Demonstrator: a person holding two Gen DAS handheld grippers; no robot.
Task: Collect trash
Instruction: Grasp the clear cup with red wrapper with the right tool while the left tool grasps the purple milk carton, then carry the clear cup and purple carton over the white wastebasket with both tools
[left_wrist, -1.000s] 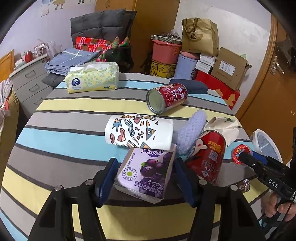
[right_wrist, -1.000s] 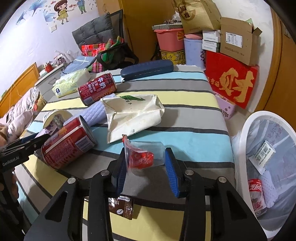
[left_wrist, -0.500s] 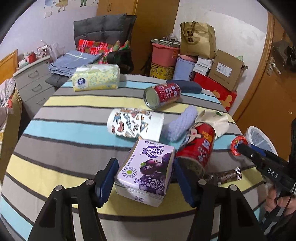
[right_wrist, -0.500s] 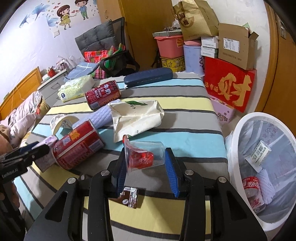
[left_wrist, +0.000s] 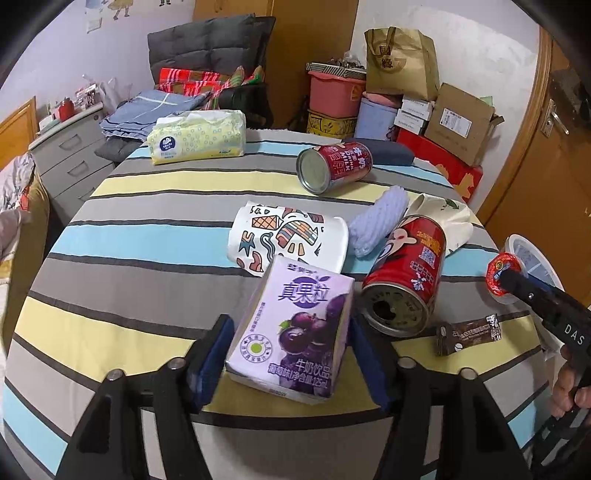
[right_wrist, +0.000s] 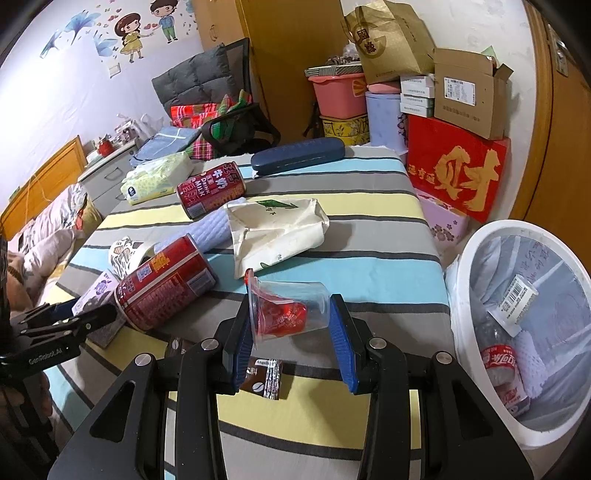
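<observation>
Right now the left hand-held gripper (left_wrist: 291, 350) clamps a purple grape-milk carton (left_wrist: 295, 325) above the striped surface (left_wrist: 147, 240), while the right hand-held gripper (right_wrist: 291, 328) grips a clear plastic cup (right_wrist: 288, 310) on its side, red wrapper inside. Beside the surface stands a white bin (right_wrist: 476, 258) with trash in it.

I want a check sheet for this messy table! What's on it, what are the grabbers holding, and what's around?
Surface: striped tablecloth, round table.
Job's things: purple milk carton, clear jelly cup, two red cans, paper cup, brown sachet.
Clutter: tissue pack, blue case, cloth bag.
Grippers: left gripper clamps the carton; right gripper clamps the cup.
Cables: nothing seen.
Surroundings: white bin holding trash, stacked boxes.
</observation>
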